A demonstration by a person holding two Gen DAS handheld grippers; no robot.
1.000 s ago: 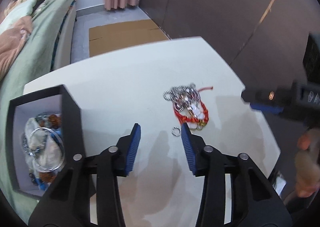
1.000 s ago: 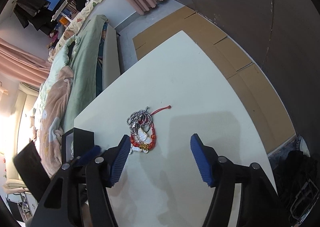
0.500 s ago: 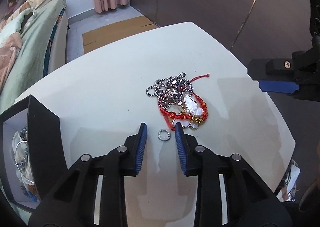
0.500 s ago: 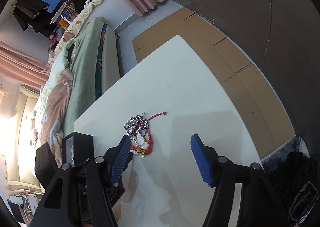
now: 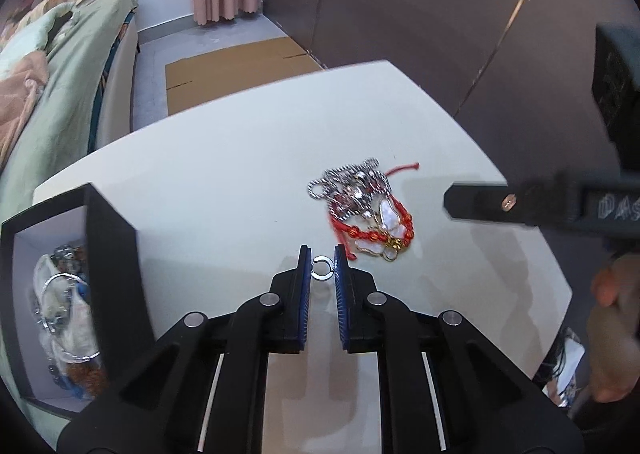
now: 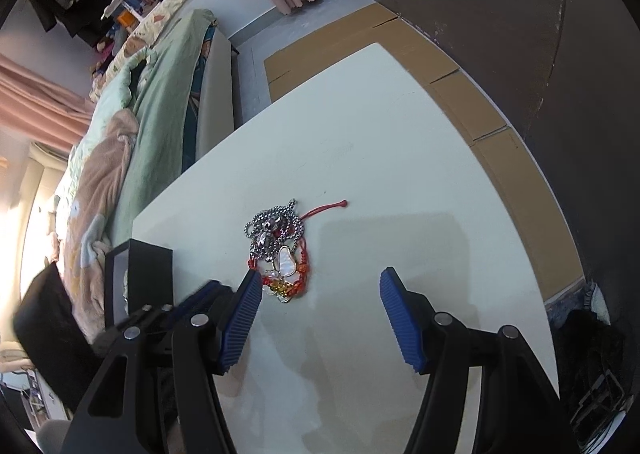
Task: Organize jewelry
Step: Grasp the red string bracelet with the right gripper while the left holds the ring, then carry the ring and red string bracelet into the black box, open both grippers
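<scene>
A small silver ring (image 5: 322, 268) sits between the blue pads of my left gripper (image 5: 322, 269), whose jaws have closed onto it at the white table (image 5: 224, 190). A tangle of jewelry (image 5: 366, 210) with a silver chain, red beaded bracelet and white shell pendant lies just beyond and to the right; it also shows in the right wrist view (image 6: 278, 246). A black box (image 5: 60, 294) holding several pieces stands at the left. My right gripper (image 6: 320, 318) is open and empty, hovering above the table near the tangle.
The black box also shows at the left in the right wrist view (image 6: 140, 278). A bed with green bedding (image 5: 52, 66) runs along the table's far left side. Cardboard sheets (image 5: 236, 70) lie on the floor beyond the table. The right gripper's body (image 5: 560, 202) reaches in from the right.
My left gripper moved forward to the small ring and its jaws narrowed from wide open to closed on the ring. The right gripper stayed open and shifted little.
</scene>
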